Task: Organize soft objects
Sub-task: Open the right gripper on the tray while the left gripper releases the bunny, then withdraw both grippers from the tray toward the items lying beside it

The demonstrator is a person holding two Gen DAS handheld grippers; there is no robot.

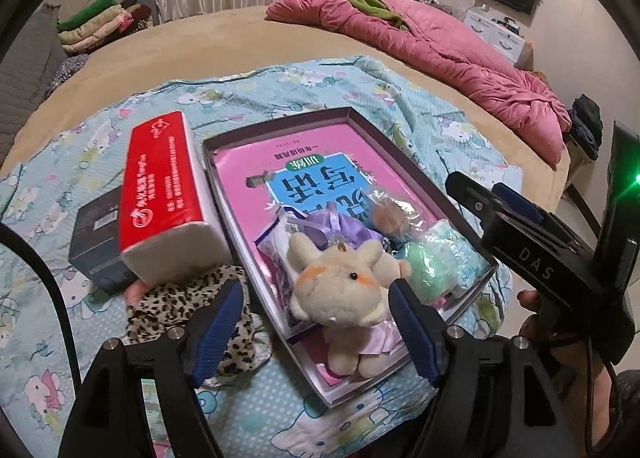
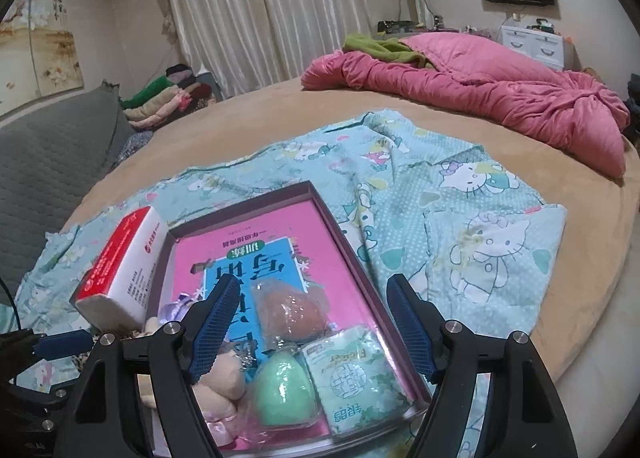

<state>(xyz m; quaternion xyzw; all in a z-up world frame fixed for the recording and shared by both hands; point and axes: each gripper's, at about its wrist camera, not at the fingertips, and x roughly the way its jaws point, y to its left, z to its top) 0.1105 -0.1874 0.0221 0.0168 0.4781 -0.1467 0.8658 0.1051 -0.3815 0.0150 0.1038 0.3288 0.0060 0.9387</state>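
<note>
Fuzzy cream plush toy point(image 1: 344, 290) between spread left gripper point(image 1: 316, 322) pads, in shallow rectangular tray point(image 1: 276, 118).

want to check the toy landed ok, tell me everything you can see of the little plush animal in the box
The plush animal is cream, looks soft and fuzzy, with an orange patch by a black bead eye, stubby ears and a pale pink satin skirt. A small metal clasp sits at its head. It lies inside the shallow box at the near end, on the pink book and a white packet, against a purple pouch. Neither gripper touches it.

Plush toy point(image 1: 344, 282) lies in the box point(image 1: 280, 118), tissue pack point(image 1: 168, 194) left.
</note>
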